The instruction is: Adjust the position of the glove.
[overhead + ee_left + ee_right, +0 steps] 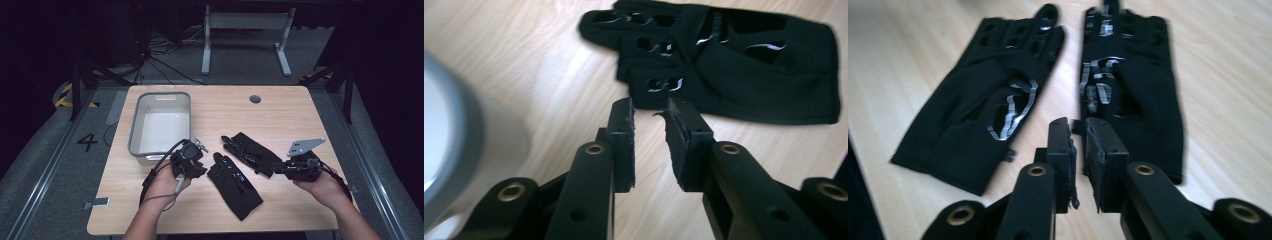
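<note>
L tool (199, 161) & R tool (281, 168): jaws narrow, nothing between, each near a glove (233, 184) (251, 152) on desk (280, 120), beside bin (161, 121).

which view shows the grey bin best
The high view: the grey bin shows whole there, rim and pale inside, at the table's left beside the left gripper. The left gripper view catches just a blurred curved corner of it at its left edge.
</note>
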{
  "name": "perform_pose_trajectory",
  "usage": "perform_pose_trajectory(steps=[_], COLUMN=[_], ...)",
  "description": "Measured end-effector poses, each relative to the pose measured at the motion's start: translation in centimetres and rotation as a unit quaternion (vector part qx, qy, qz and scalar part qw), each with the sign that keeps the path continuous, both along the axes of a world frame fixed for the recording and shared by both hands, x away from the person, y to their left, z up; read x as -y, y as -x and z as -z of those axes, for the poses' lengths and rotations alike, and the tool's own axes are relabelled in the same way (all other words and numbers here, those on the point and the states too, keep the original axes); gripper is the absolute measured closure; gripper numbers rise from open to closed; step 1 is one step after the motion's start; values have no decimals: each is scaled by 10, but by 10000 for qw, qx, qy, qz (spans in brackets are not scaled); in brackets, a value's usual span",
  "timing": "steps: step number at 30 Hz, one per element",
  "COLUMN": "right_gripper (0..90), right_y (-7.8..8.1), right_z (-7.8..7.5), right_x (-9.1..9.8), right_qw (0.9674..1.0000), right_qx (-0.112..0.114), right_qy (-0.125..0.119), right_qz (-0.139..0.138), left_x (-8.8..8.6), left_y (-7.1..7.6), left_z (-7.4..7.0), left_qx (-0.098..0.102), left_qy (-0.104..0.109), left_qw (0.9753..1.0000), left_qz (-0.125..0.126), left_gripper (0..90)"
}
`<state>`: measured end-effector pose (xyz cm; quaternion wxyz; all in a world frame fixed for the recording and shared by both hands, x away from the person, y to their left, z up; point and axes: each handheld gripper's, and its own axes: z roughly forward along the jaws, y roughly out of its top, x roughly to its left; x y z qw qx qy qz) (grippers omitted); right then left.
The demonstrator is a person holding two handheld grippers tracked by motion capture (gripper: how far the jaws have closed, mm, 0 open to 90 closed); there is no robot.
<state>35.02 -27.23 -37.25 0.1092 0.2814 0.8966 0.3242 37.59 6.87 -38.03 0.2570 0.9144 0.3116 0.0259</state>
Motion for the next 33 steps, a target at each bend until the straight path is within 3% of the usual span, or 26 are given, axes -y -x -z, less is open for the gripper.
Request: perform_pose_trajectory(steps=[3,9,12,14,20,21,30,33], right_gripper=[781,766,756,749,708,694,623,581], right_y=[3,12,14,15,18,19,21,19], right_z=[3,16,22,25,30,34,45,54], right_x=[-8,-28,-32,-35,-38,-41,-50,-53], right_qw=[9999,9982,9967,9964,9952,9940,9915,9909], right_qx=[-61,-311,-428,-465,-635,-667,-915,-919], right_qy=[32,208,287,305,319,357,477,639], right_qz=[-119,-475,-627,-641,-674,-790,-790,-748], left_x=[4,29,31,30,30,31,32,32], left_y=[-2,-8,-13,-16,-21,-21,-22,-23], left_z=[3,26,31,36,41,42,43,44], left_qx=[-65,-271,-468,-508,-604,-627,-699,-702], left_qy=[57,-261,-172,-291,-251,-279,-274,-335], left_qw=[10000,9993,9988,9983,9978,9976,9971,9969], left_qz=[-37,70,10,-73,-104,-80,-87,-121], left_gripper=[760,772,720,703,676,666,643,641])
